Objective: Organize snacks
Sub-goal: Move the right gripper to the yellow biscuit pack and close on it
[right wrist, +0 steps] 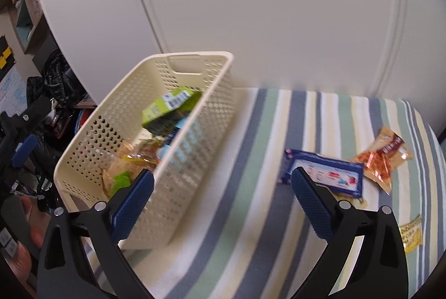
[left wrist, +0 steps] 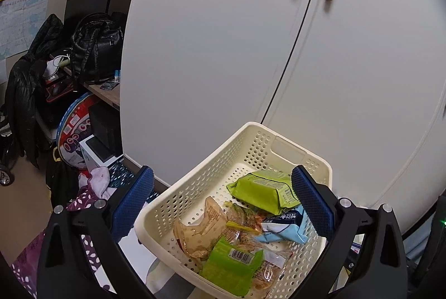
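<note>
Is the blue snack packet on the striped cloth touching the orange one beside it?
Cannot tell. In the right wrist view the blue packet and the orange packet have edges that meet near the blue packet's upper right corner, but motion blur hides any gap.

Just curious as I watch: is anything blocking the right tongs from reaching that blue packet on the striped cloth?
Nothing visible is. The right tongs are open, and the blue packet lies flat on the striped cloth just ahead of them, with bare cloth between. The basket stands off to the left.
</note>
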Available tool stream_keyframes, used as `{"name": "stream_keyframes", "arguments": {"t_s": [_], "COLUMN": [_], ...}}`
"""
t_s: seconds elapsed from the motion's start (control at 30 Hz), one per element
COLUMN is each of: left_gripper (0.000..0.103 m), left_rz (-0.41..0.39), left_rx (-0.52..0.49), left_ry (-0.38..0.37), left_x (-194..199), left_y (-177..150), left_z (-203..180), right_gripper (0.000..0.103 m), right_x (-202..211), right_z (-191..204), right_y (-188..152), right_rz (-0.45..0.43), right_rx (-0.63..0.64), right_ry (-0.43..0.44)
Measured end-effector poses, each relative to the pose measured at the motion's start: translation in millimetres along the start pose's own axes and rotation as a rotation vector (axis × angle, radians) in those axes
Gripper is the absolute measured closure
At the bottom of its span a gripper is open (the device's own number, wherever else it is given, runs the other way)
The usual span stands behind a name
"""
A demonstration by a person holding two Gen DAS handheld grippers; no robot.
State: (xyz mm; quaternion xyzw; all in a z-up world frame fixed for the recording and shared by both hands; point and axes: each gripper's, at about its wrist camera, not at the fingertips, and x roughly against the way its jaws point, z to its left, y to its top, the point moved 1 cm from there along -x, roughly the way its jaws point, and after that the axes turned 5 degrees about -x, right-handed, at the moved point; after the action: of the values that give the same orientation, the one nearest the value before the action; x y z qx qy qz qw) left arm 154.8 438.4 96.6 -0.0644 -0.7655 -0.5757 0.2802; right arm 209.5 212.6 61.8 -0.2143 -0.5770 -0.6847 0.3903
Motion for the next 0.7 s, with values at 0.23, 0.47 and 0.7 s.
{"name": "stream_keyframes", "arguments": {"t_s": [0.23,0.47,0.7], "left_gripper": [0.003,0.003,0.003], "left_rz": [-0.009,-0.001,0.003], "left_rx": [-0.063,-0.127,-0.175], "left_ry": [-0.062,-0.127,-0.196], "left_x": [4.8,9.4,15.4], "left_y": [-3.0,-8.7,-15.1], "left_z": [-25.5,-54.2,-80.8], "right_gripper": [0.005,0.005,0.005], "right_x": [12.8,31.0,48.1], "right_z": [-47.8,-107.0,-173.0], "right_y": [-20.7,-45.1,-65.9], "right_rz": [0.016,0.043,0.084], "right_rx": [-0.042,-0.120,-0.202], "right_ry": [-0.073,-0.144,-0.239]}}
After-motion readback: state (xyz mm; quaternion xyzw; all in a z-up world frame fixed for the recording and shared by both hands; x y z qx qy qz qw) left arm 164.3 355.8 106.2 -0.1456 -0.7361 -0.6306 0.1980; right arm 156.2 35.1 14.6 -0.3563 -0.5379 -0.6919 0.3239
